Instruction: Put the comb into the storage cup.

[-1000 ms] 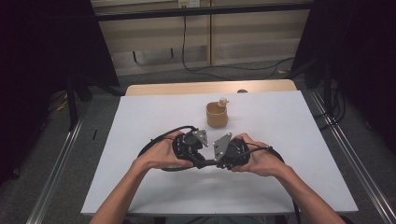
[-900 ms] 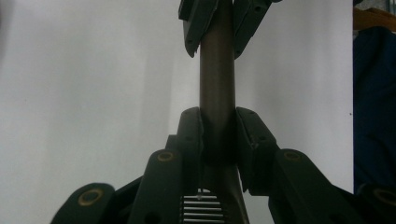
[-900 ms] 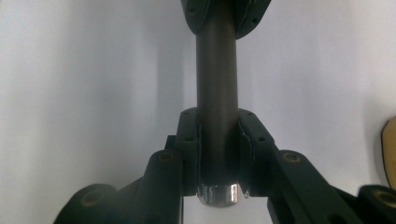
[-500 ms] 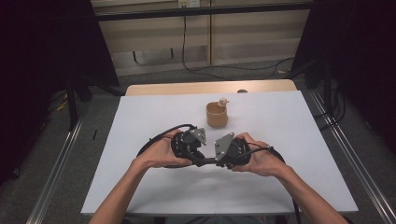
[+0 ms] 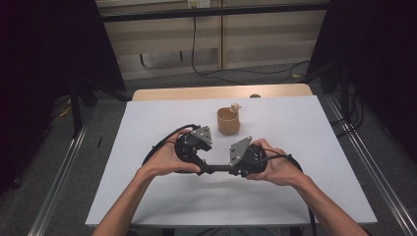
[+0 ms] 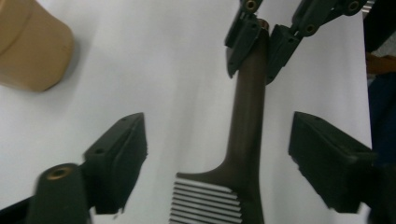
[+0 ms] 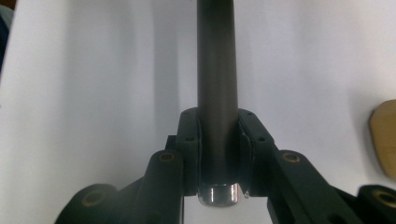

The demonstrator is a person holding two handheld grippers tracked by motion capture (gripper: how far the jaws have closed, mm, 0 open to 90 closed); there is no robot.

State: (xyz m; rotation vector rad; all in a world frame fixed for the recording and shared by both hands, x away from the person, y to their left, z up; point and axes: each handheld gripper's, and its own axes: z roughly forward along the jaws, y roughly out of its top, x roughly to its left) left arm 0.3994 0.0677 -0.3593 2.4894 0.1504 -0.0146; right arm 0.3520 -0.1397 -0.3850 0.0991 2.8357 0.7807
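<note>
Dark brown comb (image 6: 245, 135) held level between two hand-held grippers, low centre of the high view above the white desk (image 5: 147, 123).

Its handle is a smooth round bar with a silvery end cap, widening at the other end into a row of fine teeth at the bottom of the left gripper view. The right hand-held gripper (image 7: 218, 140) is clamped tight on the handle's end. The left hand-held gripper (image 6: 217, 149) has just been opening; its pads now stand wide apart on either side of the comb without touching it. Both hands meet at lower centre of the high view, forearms rising from the bottom edge, grippers pointing at each other. A tan cup (image 5: 228, 121) stands just above them.
</note>
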